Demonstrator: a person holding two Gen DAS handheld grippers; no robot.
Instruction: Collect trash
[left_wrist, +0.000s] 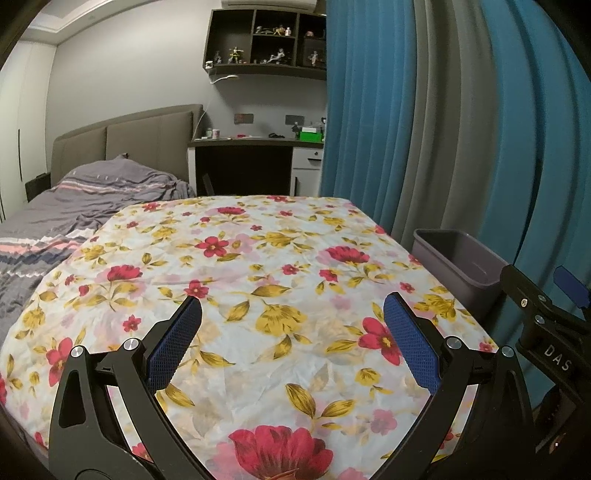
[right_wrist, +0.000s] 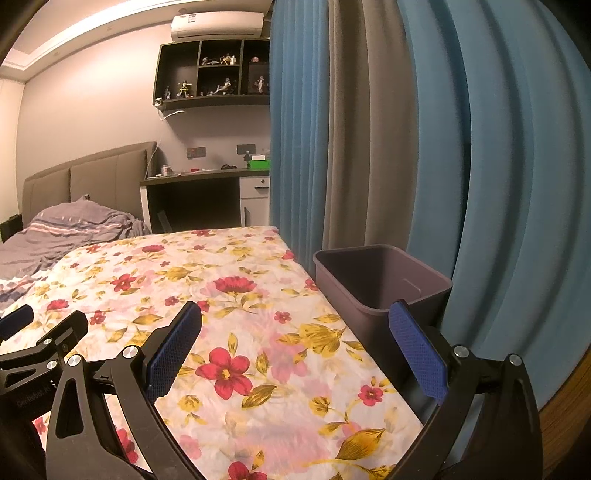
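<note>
A: Where is the bin sitting right now?

B: The grey bin (right_wrist: 384, 284) is standing upright just beside the right edge of the table with the floral cloth (right_wrist: 236, 295), against the blue curtain (right_wrist: 498, 184). From the right wrist view, its near corner is lying just behind the tip of the right finger pad (right_wrist: 417, 350), while the left pad is hanging over the cloth.

A: And the right gripper (right_wrist: 295, 350), is it gripping anything?

B: No, its fingers are spread wide with only flowered cloth showing between them.

A: What about the left gripper (left_wrist: 291, 343)?

B: It is also gaping wide over the cloth, holding nothing. In its view the bin (left_wrist: 458, 266) is sitting well off to the right of both pads, beyond the table's edge, with the other gripper poking in at the frame's right side.

A: Any trash showing on the cloth?

B: I am not making out any between the fingers of either gripper.
</note>
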